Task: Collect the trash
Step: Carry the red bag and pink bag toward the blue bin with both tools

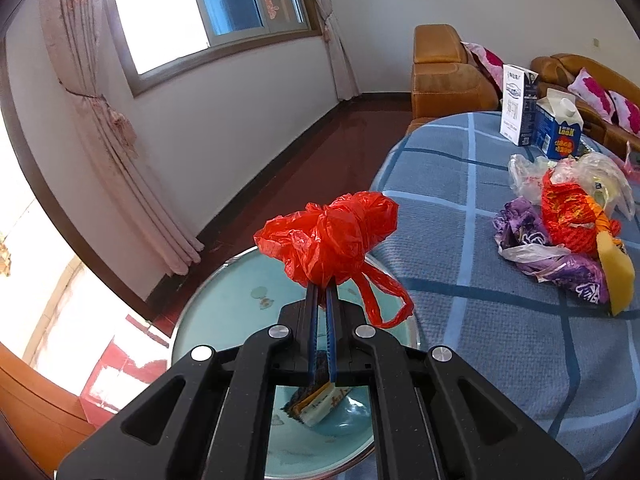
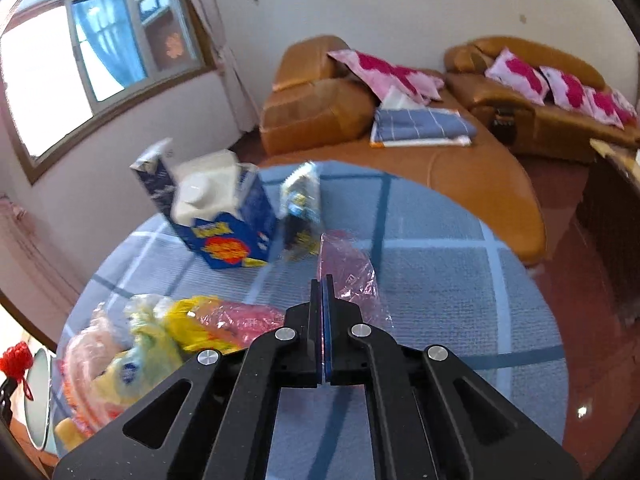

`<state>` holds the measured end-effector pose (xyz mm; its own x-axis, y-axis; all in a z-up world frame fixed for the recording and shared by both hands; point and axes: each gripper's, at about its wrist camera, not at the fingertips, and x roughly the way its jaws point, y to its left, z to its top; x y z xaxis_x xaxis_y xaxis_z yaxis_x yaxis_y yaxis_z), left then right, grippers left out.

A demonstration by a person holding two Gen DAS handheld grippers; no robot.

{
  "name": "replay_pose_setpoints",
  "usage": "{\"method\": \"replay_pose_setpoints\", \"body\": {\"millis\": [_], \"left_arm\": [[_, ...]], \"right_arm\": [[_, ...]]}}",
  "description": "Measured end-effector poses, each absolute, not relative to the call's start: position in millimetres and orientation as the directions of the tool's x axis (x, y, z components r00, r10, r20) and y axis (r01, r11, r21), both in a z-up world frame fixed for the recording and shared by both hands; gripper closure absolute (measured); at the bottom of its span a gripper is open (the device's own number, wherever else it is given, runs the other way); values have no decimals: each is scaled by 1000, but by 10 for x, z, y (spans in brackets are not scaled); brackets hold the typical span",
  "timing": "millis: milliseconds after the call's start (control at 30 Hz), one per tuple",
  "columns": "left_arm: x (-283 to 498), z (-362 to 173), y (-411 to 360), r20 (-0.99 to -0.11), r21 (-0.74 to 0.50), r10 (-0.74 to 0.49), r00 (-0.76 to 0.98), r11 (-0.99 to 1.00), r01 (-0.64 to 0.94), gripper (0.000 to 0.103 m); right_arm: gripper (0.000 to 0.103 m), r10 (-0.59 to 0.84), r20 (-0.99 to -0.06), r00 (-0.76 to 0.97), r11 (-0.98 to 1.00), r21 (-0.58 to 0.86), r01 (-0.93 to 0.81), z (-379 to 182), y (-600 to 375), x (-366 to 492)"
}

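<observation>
Left claw (image 1: 323, 289) clamped on crumpled red plastic bag (image 1: 330, 236), held above round teal basin (image 1: 224, 300) left of the bench (image 1: 500, 340). Right claw (image 2: 322, 280) pinched together on thin clear pinkish wrapper (image 2: 348, 268) over the blue checked bench cloth. Crinkled bag pile (image 1: 560, 220) and blue carton (image 1: 556, 124) far right.

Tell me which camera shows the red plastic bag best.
The left wrist view: the red plastic bag sits large and sharp, pinched in the left gripper above a teal basin. The right wrist view shows only a small red piece at its left edge.
</observation>
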<state>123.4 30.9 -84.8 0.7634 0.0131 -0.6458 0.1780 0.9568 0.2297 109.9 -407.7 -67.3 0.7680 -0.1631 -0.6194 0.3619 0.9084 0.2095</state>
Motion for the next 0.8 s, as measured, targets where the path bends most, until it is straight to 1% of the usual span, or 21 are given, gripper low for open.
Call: {"method": "replay_pose_setpoints", "body": {"millis": [167, 367, 800], "left_arm": [[1182, -812, 397, -628, 261, 51, 777, 954, 148, 99], [1179, -802, 538, -626, 272, 83, 776, 955, 117, 99], [1091, -795, 814, -614, 307, 138, 777, 949, 74, 99]], "right_arm": [[102, -162, -551, 819, 944, 154, 291, -395, -3676, 1051], [102, -125, -500, 857, 972, 111, 206, -206, -3252, 1086], [102, 1, -468, 884, 998, 59, 30, -105, -2414, 1257]]}}
